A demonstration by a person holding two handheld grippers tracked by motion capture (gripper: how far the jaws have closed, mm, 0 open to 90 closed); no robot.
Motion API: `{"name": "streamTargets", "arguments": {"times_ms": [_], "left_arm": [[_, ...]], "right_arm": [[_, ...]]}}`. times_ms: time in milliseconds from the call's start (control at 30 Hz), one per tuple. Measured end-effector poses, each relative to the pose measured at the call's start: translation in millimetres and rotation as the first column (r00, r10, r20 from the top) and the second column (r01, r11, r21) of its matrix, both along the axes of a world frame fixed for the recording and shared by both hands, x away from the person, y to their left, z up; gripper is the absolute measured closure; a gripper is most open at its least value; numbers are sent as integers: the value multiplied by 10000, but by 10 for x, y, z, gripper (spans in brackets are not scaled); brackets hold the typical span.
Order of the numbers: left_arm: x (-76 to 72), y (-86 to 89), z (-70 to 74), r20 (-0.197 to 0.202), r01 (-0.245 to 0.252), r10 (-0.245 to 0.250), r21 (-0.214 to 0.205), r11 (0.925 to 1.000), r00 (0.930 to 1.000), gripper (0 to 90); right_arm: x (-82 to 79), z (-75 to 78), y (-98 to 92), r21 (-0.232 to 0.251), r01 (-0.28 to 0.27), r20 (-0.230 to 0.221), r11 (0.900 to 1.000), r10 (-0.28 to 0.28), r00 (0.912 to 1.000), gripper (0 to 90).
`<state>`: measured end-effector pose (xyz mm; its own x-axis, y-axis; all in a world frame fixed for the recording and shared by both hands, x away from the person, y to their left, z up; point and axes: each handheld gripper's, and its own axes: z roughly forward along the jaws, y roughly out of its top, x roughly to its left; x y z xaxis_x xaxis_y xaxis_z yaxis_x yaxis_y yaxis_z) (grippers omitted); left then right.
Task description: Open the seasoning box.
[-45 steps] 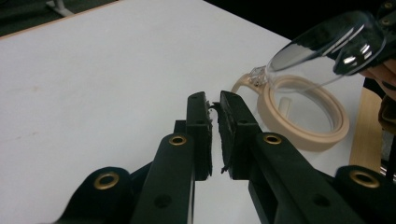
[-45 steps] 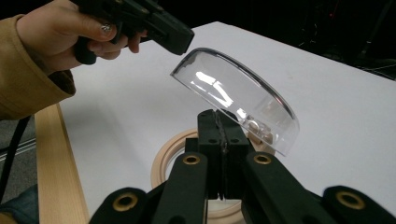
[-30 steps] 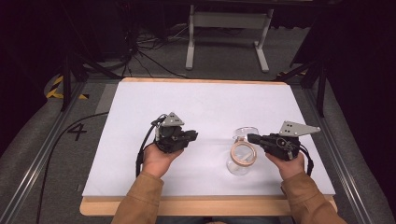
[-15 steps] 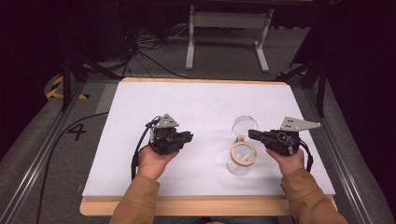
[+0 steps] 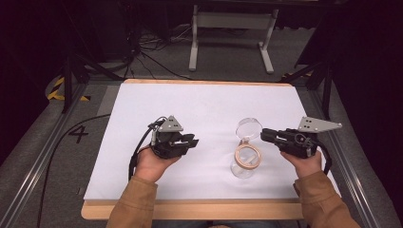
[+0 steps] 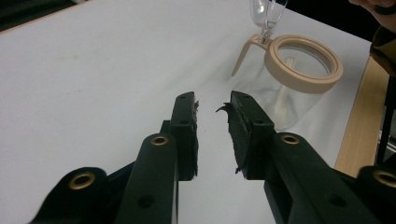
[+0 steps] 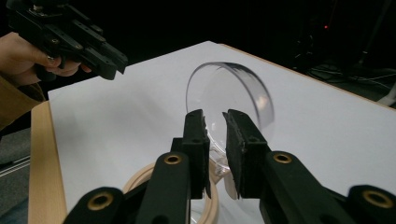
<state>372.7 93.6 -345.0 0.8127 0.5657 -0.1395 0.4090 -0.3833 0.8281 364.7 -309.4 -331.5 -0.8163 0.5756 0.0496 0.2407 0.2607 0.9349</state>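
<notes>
High view: 1 clear jar [image 5: 245, 161], tan rim, lid [image 5: 249, 127] flipped up, lower right of bench [image 5: 142, 102]. Left tongs [image 5: 191, 141] open, shifted down-left. Right tongs [image 5: 264, 135] slightly parted beside lid, withdrawn rightward.

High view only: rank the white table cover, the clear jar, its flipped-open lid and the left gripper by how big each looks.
1. White table cover, by far the largest.
2. Left gripper.
3. Clear jar.
4. Flipped-open lid.

The jar and lid look close in size; the jar's clear wall is hard to outline, so that order is unsure.
</notes>
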Motion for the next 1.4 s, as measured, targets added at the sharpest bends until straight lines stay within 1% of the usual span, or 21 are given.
{"name": "streamTargets", "arguments": {"times_ms": [133, 233, 267, 400, 567, 600, 667, 700, 733, 800, 833, 933, 1000, 1067, 1100, 1167, 1200, 1267, 1333, 1367, 1400], "left_arm": [[24, 96, -4, -95, -148, 148, 25, 9999, 9998, 702], [44, 188, -13, -189, -422, 423, 17, 9991, 9989, 694], [51, 213, -11, -184, -459, 459, 25, 9989, 9988, 694], [81, 378, -5, -212, -963, 966, 171, 9952, 9951, 684], [118, 563, -26, -247, -1442, 1446, 190, 9894, 9892, 682], [122, 579, -35, -303, -1557, 1559, 95, 9878, 9873, 680], [138, 639, -63, -309, -1716, 1719, 117, 9851, 9846, 674], [138, 639, -63, -309, -1716, 1719, 117, 9851, 9846, 665], [149, 663, -82, -247, -1776, 1780, 169, 9840, 9837, 665], [166, 711, -132, -21, -1939, 1941, 384, 9803, 9810, 636], [181, 732, -168, -73, -1991, 1995, 336, 9794, 9799, 630], [240, 779, -260, -218, -2216, 2230, 521, 9737, 9746, 603], [282, 797, -330, -372, -2436, 2462, 624, 9679, 9685, 589], [322, 815, -403, -575, -2614, 2653, 685, 9628, 9624, 581], [344, 825, -438, -595, -2645, 2688, 703, 9618, 9614, 577], [376, 839, -508, -546, -2809, 2852, 752, 9568, 9569, 556], [389, 848, -538, -517, -2836, 2882, 818, 9555, 9562, 543], [413, 851, -602, -539, -2910, 2951, 719, 9540, 9540, 531], [435, 854, -664, -539, -2864, 2894, 571, 9564, 9557, 526], [446, 845, -696, -515, -2924, 2950, 524, 9549, 9541, 523], [458, 838, -725, -559, -2880, 2911, 569, 9559, 9551, 518]], "right_arm": [[0, 18, -73, 22, 183, -6, 9998, -183, 9998, 756], [11, 22, -177, 8, 548, 16, 9985, -548, 9985, 748], [11, 22, -177, 8, 548, 16, 9985, -548, 9985, 748], [23, 12, -278, -169, 930, 36, 9955, -929, 9957, 744], [49, -10, -438, -313, 1483, -60, 9884, -1486, 9889, 731], [59, -15, -482, -365, 1608, -77, 9863, -1612, 9869, 715], [95, -30, -550, -468, 1749, -322, 9835, -1765, 9838, 682], [109, -37, -584, -603, 1892, -399, 9801, -1918, 9806, 679], [109, -37, -584, -603, 1892, -399, 9801, -1918, 9806, 679], [130, -63, -656, -672, 2167, -445, 9739, -2199, 9745, 666], [143, -75, -686, -684, 2240, -516, 9722, -2277, 9724, 658], [176, -132, -764, -960, 2692, -553, 9583, -2752, 9598, 620], [208, -191, -811, -1033, 2932, -674, 9505, -3008, 9513, 580], [246, -263, -855, -1131, 3167, -847, 9418, -3267, 9413, 572], [265, -299, -873, -1164, 3229, -1020, 9393, -3346, 9368, 561], [298, -377, -903, -1400, 3381, -1042, 9306, -3534, 9296, 548], [313, -416, -913, -1508, 3441, -1051, 9267, -3611, 9266, 538], [346, -493, -928, -1744, 3500, -1052, 9204, -3708, 9227, 519], [377, -569, -936, -1999, 3507, -1108, 9149, -3767, 9197, 514], [393, -610, -937, -2080, 3505, -1128, 9132, -3784, 9188, 509], [408, -651, -937, -2158, 3452, -1192, 9134, -3755, 9191, 508]]}}
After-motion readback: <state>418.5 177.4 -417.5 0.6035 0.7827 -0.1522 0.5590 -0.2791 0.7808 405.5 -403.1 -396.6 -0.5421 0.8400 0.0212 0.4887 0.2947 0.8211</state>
